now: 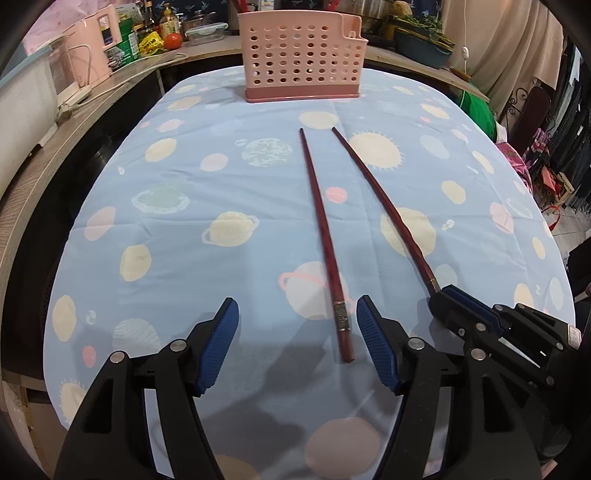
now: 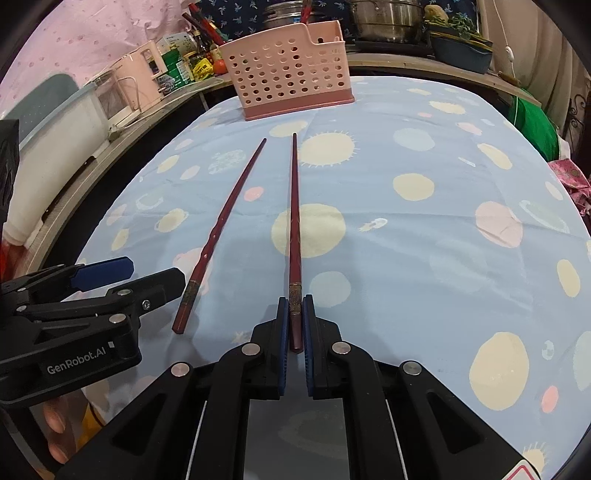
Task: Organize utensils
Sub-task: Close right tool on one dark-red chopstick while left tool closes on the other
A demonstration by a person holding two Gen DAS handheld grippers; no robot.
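Note:
Two dark red chopsticks lie on the blue planet-print tablecloth [image 1: 221,184], tips toward a pink perforated utensil basket [image 1: 301,55] at the far edge; the basket also shows in the right wrist view [image 2: 290,72]. My right gripper [image 2: 295,314] is shut on the thick end of the right chopstick [image 2: 294,221]; this chopstick [image 1: 384,206] and the right gripper [image 1: 448,295] also show in the left wrist view. My left gripper [image 1: 297,332] is open, its right finger just beside the thick end of the left chopstick [image 1: 325,243], which also shows in the right wrist view [image 2: 221,236]. The left gripper [image 2: 129,273] shows at the left of the right wrist view.
A wooden counter [image 1: 92,99] runs behind and left of the table, with a pink appliance [image 1: 96,44], bottles, a tomato [image 1: 173,40] and food boxes. Steel pots [image 2: 388,18] and a planter [image 2: 461,48] stand at the back right. Green cloth [image 2: 535,122] hangs off the right edge.

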